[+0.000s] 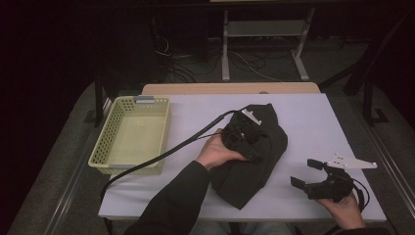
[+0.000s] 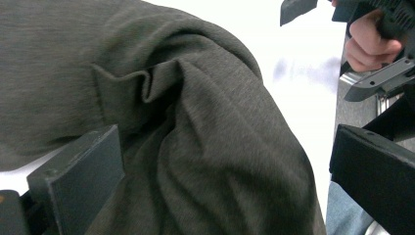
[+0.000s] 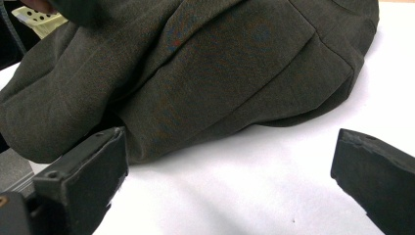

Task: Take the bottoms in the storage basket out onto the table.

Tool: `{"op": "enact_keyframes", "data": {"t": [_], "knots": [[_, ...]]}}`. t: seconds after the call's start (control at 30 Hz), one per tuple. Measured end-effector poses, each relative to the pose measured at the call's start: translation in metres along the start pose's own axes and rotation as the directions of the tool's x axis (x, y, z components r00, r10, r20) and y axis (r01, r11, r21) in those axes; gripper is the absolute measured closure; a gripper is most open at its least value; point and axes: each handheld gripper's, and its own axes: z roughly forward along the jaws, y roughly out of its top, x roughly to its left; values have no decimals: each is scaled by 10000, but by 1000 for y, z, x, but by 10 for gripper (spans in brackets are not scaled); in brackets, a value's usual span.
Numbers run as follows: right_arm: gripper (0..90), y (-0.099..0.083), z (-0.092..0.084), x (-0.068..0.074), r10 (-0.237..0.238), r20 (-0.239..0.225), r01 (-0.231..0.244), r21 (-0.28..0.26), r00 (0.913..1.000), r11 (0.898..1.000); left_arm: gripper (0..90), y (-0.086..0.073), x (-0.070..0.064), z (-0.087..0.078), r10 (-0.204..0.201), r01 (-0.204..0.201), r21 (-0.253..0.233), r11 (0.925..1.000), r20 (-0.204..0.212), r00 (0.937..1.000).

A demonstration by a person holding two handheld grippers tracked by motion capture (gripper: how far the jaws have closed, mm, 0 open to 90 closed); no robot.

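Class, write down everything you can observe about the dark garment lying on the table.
The dark garment is a dark grey-olive piece of woven-looking cloth, bunched into a loose heap with soft folds and a stitched seam or flap. It lies on the white table, right of the yellow basket. The left claw sits on top of it, jaws open with cloth between them. The right claw is open and apart from it, near the table's front edge.

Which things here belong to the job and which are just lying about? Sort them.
In the job: garment; left hand-held gripper, open over it; right hand-held gripper, open beside it.
Lying about: basket; table.
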Motion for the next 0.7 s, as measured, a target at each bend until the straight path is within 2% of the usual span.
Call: {"op": "enact_keyframes", "data": {"t": [0.17,0.7], "knots": [[1,0,0,-1,35,12,-35,-10,10000,10000,0,-5,2,-13,-109,102,-429,9990,-158,9998],[1,0,0,-1,18,34,-18,4,10000,10000,0,-29,3,-41,-324,281,-825,9962,-512,9982]]}}
